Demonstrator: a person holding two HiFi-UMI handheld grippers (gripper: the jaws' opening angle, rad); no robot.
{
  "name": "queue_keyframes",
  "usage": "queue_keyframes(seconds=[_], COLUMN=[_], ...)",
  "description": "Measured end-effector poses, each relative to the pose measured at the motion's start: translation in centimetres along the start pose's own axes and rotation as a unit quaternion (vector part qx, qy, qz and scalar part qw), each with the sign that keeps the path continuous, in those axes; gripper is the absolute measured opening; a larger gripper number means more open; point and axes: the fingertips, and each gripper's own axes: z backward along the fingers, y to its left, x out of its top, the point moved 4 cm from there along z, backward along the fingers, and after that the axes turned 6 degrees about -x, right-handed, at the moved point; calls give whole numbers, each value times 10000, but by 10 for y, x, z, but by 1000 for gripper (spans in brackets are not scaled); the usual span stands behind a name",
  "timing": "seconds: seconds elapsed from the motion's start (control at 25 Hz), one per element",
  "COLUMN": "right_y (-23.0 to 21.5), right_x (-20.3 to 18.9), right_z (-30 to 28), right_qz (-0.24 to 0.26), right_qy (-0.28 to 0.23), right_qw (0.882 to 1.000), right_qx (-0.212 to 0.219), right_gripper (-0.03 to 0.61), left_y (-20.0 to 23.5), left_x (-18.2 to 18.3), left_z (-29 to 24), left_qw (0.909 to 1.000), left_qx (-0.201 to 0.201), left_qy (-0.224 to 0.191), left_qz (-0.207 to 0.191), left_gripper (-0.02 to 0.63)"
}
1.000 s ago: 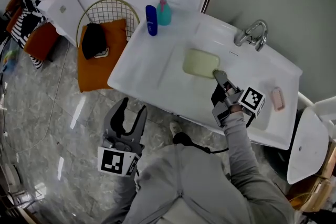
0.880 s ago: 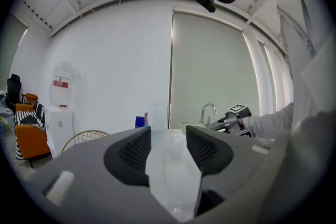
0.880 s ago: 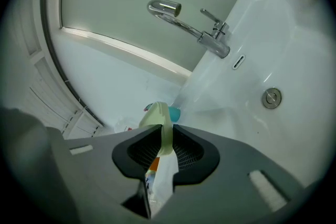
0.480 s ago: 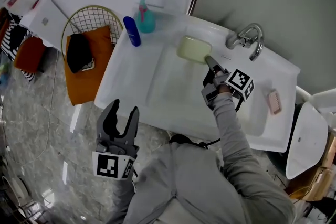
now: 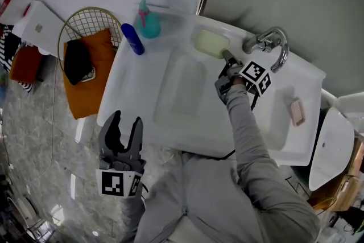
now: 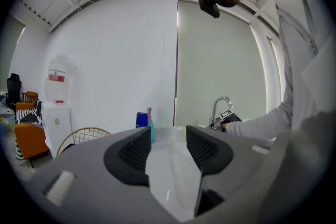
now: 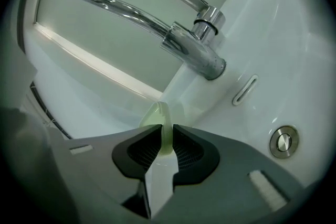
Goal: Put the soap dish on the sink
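White sink (image 5: 136, 97) against a pale wall: the right gripper (image 7: 164, 143) has its fingers clamped on the soap dish (image 7: 156, 115) edge, holding it at the back ledge beside the faucet (image 7: 195, 49), probably for placing. The left gripper (image 6: 167, 145) hangs idle with its fingers apart.

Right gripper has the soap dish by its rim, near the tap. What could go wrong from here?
The right gripper pinches only the thin rim of the soap dish, so it may pivot or slip. The faucet sits close by; a swing could knock it. Released overhanging the sink ledge, it might slide into the basin.
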Motion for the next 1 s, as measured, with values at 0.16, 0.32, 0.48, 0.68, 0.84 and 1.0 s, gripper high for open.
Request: queue_keyframes(seconds=[0.16,0.32,0.48,0.68,0.84,1.0], right_y=[-8,-11,-16,-18,-21,-20], right_x=[2,7,7,7,7,9], right_z=[-12,-19,-23,-26,-27,-28], right_qz=[-102,-156,-203,-235,-266,-336], right_qy=[-83,-189,-231,-249,-268,-319], right_qw=[9998,9995,9992,9990,9988,9988], right_qx=[-124,-181,-266,-292,-318,-179], right_gripper=[67,67,67,67,67,67], left_y=[4,9,13,15,14,15], left_x=[-2,-4,-4,-4,-4,-3], left_z=[-8,-13,-17,-26,-30,-32], left_qw=[10000,9998,9998,9997,9997,9997], left_qx=[12,56,73,15,-25,-33], left_qy=[81,169,202,235,246,253], left_qz=[-5,9,31,46,51,34], left_gripper=[225,225,225,225,225,225])
